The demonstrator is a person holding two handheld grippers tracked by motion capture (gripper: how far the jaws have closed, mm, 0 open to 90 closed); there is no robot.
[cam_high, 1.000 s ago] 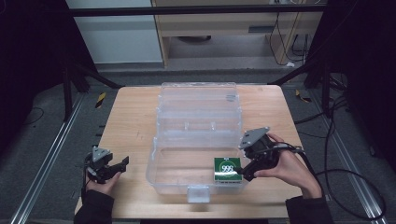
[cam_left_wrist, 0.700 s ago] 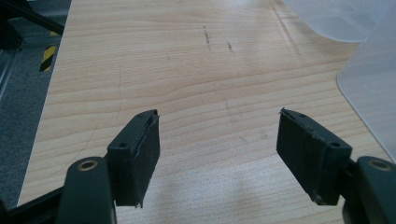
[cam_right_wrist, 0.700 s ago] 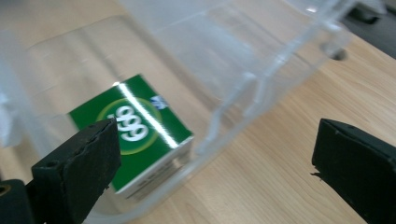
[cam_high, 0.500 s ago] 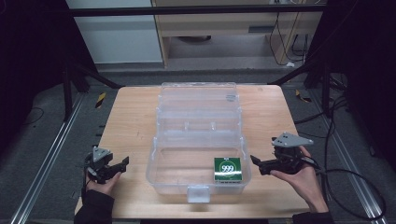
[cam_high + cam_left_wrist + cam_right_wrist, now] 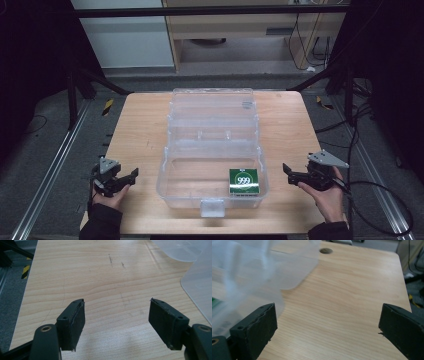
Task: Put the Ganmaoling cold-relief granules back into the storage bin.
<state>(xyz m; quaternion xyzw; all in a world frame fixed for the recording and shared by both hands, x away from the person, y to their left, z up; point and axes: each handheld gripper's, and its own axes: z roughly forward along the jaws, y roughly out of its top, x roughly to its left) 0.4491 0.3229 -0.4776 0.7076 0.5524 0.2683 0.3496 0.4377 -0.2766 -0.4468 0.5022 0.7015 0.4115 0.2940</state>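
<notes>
Near the table's [image 5: 140, 125] front edge, a green box [image 5: 244, 180] lies in the bin's [image 5: 167, 175] right corner; the right gripper [image 5: 290, 174], jaws just opened wide and empty, sits beside it; the left gripper [image 5: 131, 176] is wide too.

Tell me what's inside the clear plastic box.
The clear plastic box holds one green packet marked 999, lying flat in its front right corner. What lies beneath the packet is covered.

On the table [image 5: 145, 125] in front of you the open box [image 5: 212, 150] sits mid-table, lid tipped back to the far side. The pack [image 5: 244, 181] lies inside at its near right corner. Your left gripper [image 5: 131, 176] rests left of the box, your right gripper [image 5: 290, 175] right of it, both apart from it.
</notes>
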